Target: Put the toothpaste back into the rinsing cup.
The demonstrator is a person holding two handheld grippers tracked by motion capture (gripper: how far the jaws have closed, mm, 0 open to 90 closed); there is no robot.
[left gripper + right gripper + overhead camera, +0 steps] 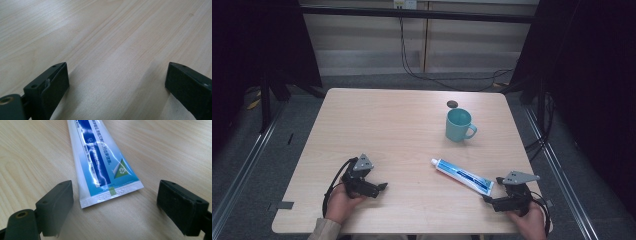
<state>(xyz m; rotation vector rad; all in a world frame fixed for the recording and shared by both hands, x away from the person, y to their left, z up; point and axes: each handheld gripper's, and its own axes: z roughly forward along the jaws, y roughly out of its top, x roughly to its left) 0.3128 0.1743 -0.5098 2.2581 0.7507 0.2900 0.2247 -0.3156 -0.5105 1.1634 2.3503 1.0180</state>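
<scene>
Left tongs (381, 187): near table (402, 125) edge, jaws spread wide over bare wood. Right tongs (488, 199): near edge, jaws wide, flanking the crimped end of the toothpaste tube (462, 176) without touching. Tube lay flat, cap pointing away. Teal mug (458, 125): upright, farther back. Small dark disc (452, 104): just behind mug.

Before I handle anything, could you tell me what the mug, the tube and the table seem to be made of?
Mug: probably glazed ceramic, teal, smooth with thick walls; plastic is possible. Tube: thin glossy plastic film, judging by its printed surface, sheen and flat crimped end. Table: pale wood or wood-look laminate, matte, with visible grain lines.
</scene>
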